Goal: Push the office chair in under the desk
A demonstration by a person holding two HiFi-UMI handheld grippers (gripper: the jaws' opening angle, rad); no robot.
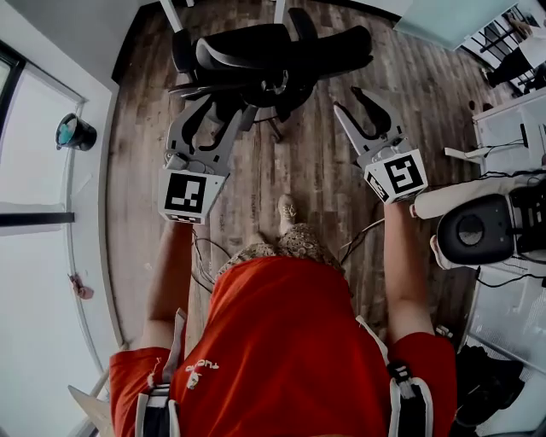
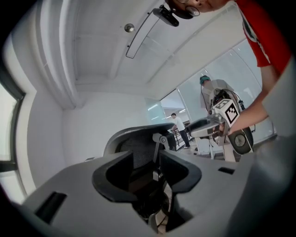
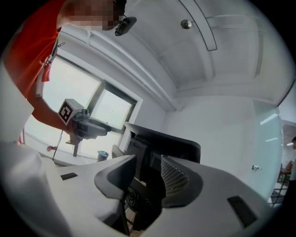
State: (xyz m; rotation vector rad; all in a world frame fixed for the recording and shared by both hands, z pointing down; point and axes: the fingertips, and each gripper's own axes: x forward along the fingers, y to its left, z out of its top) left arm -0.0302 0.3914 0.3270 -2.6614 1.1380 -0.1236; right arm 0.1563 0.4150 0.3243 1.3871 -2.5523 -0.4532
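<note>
A black office chair (image 1: 273,51) stands on the wooden floor at the top middle of the head view, its mesh back toward me. My left gripper (image 1: 217,109) points at the chair's left side with its tips right at the backrest; whether they touch it I cannot tell. My right gripper (image 1: 354,101) hovers just right of the chair, apart from it. In the left gripper view the jaws of the left gripper (image 2: 147,159) stand apart and frame the chair (image 2: 138,139). In the right gripper view the right gripper (image 3: 149,162) is likewise open, with the chair (image 3: 162,141) beyond its jaws.
Two white legs (image 1: 171,13) rise behind the chair at the top edge. A white desk (image 1: 512,128) with cables and a round-lensed device (image 1: 478,226) fills the right side. A window wall and a dark pot (image 1: 75,132) line the left. My foot (image 1: 287,209) is below the chair.
</note>
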